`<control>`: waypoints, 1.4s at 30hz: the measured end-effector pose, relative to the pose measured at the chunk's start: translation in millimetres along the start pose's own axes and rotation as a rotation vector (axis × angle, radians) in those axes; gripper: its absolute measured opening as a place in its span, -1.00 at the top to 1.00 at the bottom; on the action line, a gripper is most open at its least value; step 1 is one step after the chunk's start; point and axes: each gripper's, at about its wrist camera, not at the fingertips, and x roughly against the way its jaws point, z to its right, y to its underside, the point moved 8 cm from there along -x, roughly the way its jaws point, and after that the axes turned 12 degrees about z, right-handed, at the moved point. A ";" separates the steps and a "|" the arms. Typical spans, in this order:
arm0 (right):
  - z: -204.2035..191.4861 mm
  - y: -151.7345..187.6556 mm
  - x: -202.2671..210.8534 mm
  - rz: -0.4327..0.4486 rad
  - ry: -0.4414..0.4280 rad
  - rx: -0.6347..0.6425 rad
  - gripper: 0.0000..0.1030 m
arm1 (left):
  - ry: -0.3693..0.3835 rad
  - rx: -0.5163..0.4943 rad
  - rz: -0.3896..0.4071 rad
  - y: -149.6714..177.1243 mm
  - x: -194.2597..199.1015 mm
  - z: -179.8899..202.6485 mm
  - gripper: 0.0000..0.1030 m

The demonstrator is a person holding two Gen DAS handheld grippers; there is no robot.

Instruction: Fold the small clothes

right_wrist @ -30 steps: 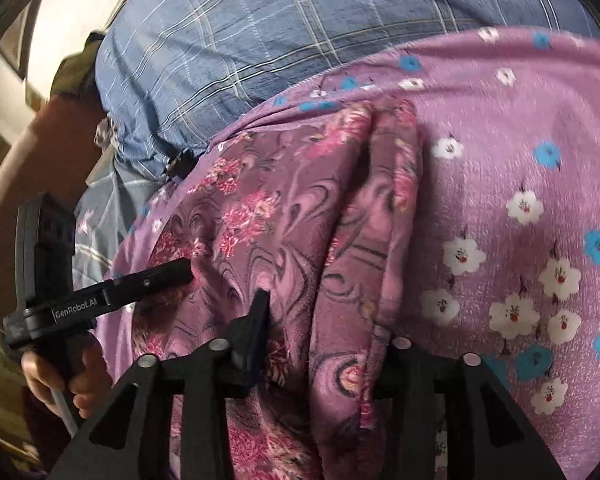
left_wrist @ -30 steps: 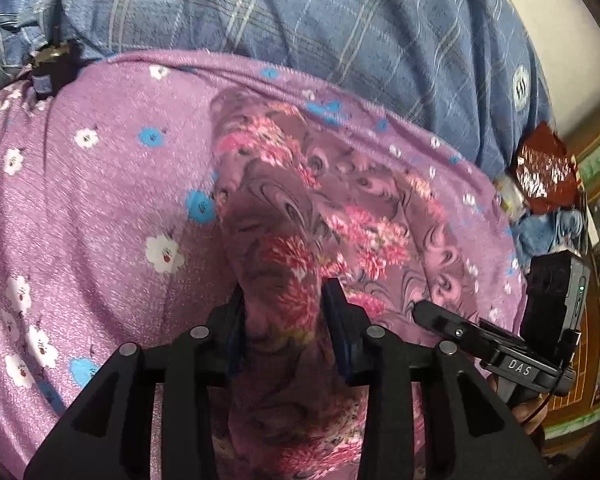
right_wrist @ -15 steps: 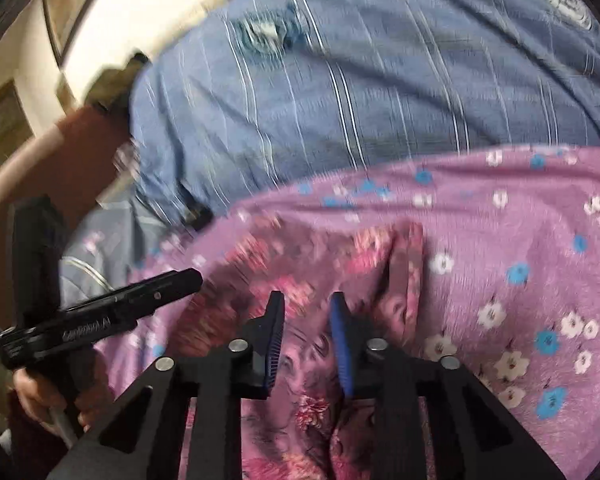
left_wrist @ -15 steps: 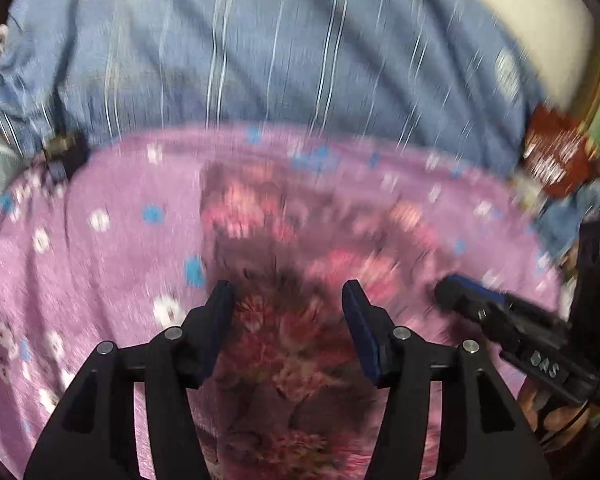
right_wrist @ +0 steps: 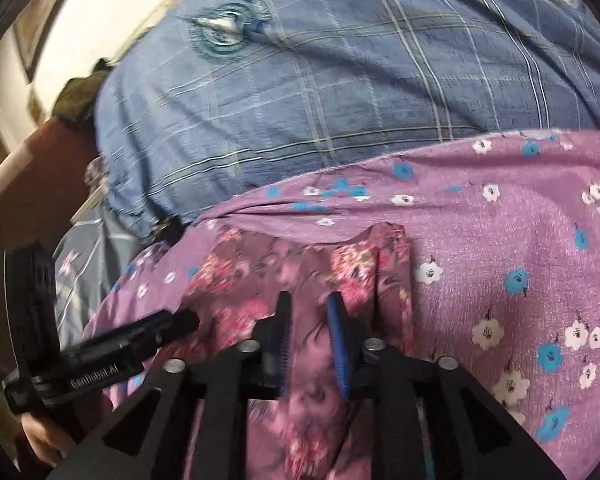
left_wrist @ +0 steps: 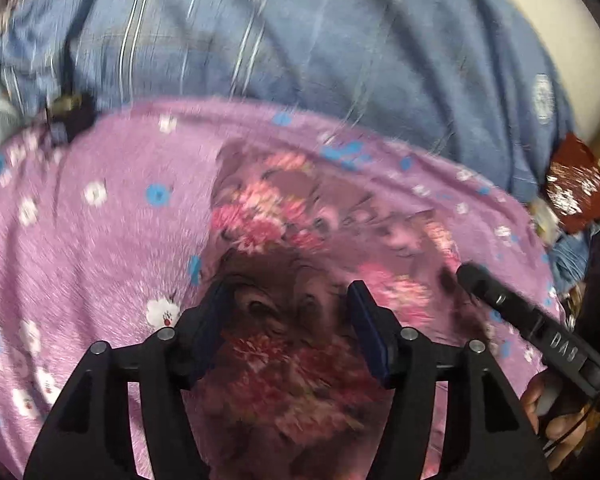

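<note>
A small garment [left_wrist: 300, 240] with a pink floral swirl print lies folded and flat on a purple flowered sheet [left_wrist: 80, 240]. My left gripper [left_wrist: 288, 300] hovers over its near part. Its jaws are opening, and the pads stand apart from the cloth below them. In the right wrist view the same garment [right_wrist: 300, 272] has a raised fold along its right edge. My right gripper [right_wrist: 308, 300] is just above it with its jaws opening and nothing pinched. One black finger [left_wrist: 500, 300] of the right gripper shows at the garment's right side, and one finger [right_wrist: 152, 328] of the left at its left side.
A blue plaid blanket [right_wrist: 340, 80] bulges behind the purple sheet. A dark red packet [left_wrist: 576, 188] lies at the far right by the bed's edge. A small black clip [left_wrist: 66, 116] sits at the sheet's far left. A brown bed frame [right_wrist: 28, 184] runs along the left.
The left gripper has let go of the garment fold and opened wider. The right gripper released the fold, narrowed, then widened again. Both have pulled back, and more blue blanket shows.
</note>
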 end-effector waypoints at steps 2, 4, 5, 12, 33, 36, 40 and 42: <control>16.0 19.1 -25.5 -0.132 0.045 -0.048 0.06 | -0.005 -0.003 -0.001 0.9 -3.6 -1.1 -0.18; 24.9 27.7 -32.4 -0.145 0.043 -0.103 0.06 | 0.000 -0.036 0.004 -0.2 0.6 2.9 -0.19; 23.1 25.9 -29.0 -0.145 0.039 -0.093 0.09 | 0.007 -0.037 0.009 -2.3 2.5 3.8 -0.19; 0.4 15.2 33.2 -0.027 -0.070 0.012 0.11 | 0.072 -0.024 0.081 -6.4 48.2 4.9 -0.19; -54.4 40.8 162.8 0.040 0.221 0.213 0.11 | -0.277 -0.363 0.345 47.2 229.5 32.5 -0.72; -69.6 29.1 194.4 0.102 0.251 0.236 0.08 | -0.267 -0.370 0.417 39.5 266.4 44.9 -0.91; -84.2 20.0 239.0 0.191 0.298 0.286 -0.01 | -0.277 -0.364 0.537 34.0 317.7 58.6 -1.00; -90.0 16.3 259.3 0.231 0.325 0.309 -0.06 | -0.281 -0.364 0.564 34.0 333.3 63.4 -1.00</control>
